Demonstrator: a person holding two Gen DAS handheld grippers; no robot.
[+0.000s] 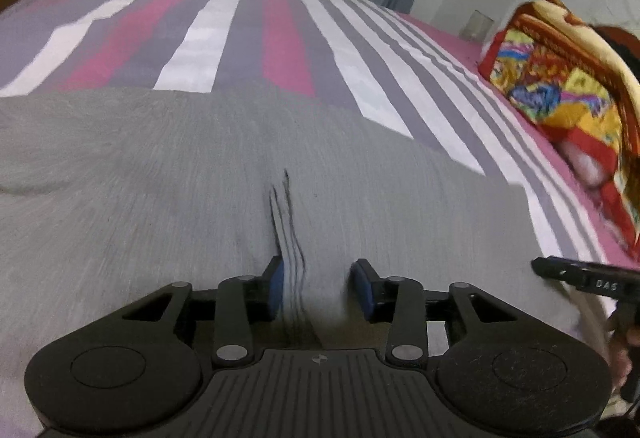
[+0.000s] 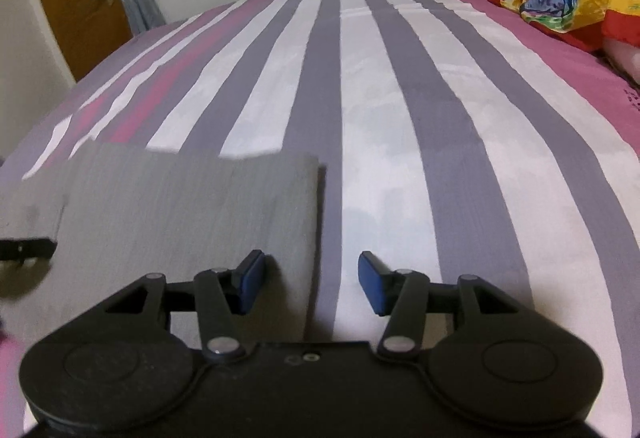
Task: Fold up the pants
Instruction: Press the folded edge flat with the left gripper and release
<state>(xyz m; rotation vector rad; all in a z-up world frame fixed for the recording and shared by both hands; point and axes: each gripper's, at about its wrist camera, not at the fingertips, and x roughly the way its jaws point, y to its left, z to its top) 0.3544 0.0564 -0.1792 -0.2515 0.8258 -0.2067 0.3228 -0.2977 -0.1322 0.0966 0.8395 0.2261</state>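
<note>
From the left wrist, the left gripper [image 1: 318, 288] stands partly open above the grey pants [image 1: 168, 190] spread on a striped bedsheet [image 1: 248, 38]; a raised pleat of the cloth runs up between the blue pads [image 1: 276, 288] against the left one, clear of the right, so nothing is clamped, while a bright patterned blanket [image 1: 560, 78] lies at the right. From the right wrist, the right gripper [image 2: 312, 284] is open and empty, straddling the right edge of the folded pants [image 2: 180, 206], the tip of the other tool [image 2: 28, 248] at far left.
</note>
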